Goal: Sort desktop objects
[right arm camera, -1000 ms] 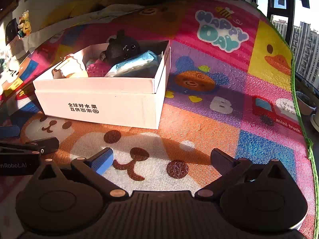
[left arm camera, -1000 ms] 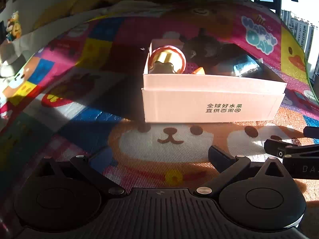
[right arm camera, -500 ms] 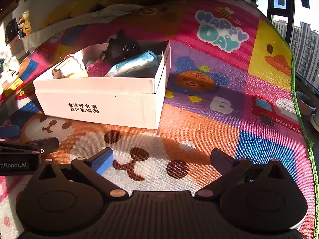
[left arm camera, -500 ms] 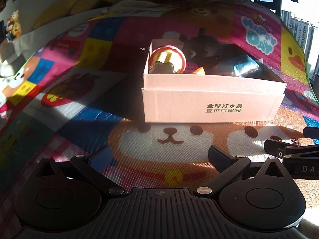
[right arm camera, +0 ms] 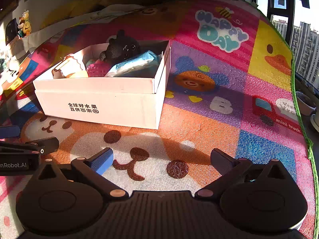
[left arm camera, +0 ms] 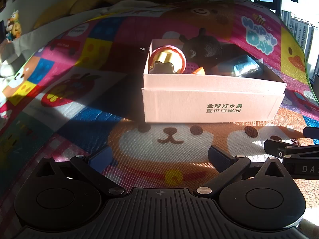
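While I hold both tongs low over the cartoon play mat point(right arm camera: 229, 91), the left tongs point(left arm camera: 159, 156) and right tongs point(right arm camera: 161, 159) are spread wide, gripping nothing. Ahead sits the white cardboard box point(left arm camera: 209, 103), already holding a black bear plush point(right arm camera: 121, 47), blue foil packet point(right arm camera: 135, 64), pink mesh ball point(right arm camera: 97, 69) and a round pink-rimmed toy point(left arm camera: 167, 59). Nothing lies between tongs and box. Right tongs' finger pokes into my left view's edge. Figurine point(right arm camera: 25, 23) stands far left.
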